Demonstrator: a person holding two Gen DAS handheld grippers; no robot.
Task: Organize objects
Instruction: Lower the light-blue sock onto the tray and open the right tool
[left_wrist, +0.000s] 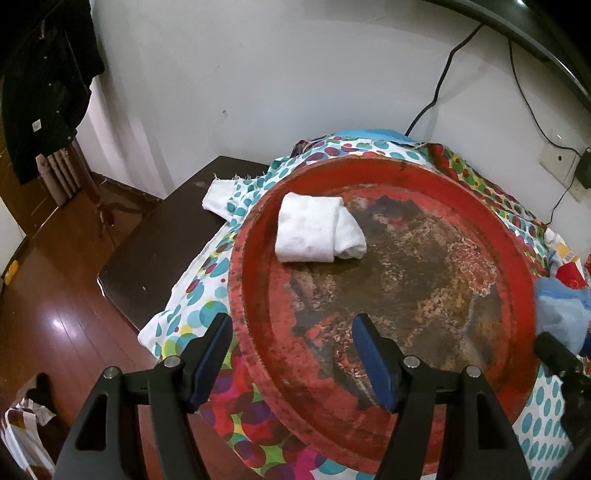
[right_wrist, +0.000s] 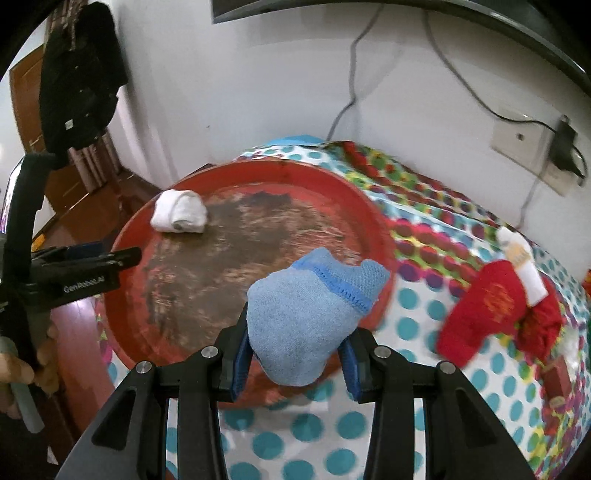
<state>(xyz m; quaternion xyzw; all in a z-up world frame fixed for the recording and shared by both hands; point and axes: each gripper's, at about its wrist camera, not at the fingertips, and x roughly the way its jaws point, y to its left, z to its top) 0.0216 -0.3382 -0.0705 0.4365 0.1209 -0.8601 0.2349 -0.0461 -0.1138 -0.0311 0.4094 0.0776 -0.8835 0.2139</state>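
Right wrist view gives me my right gripper clamped on a soft, balled blue sock over the worn, round red tray's near rim. My left gripper gapes wide, empty; a rolled white sock lies beyond it.

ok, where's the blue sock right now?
The blue sock is clamped in the right gripper, held above the near rim of the red tray; in the left wrist view it shows at the far right edge.
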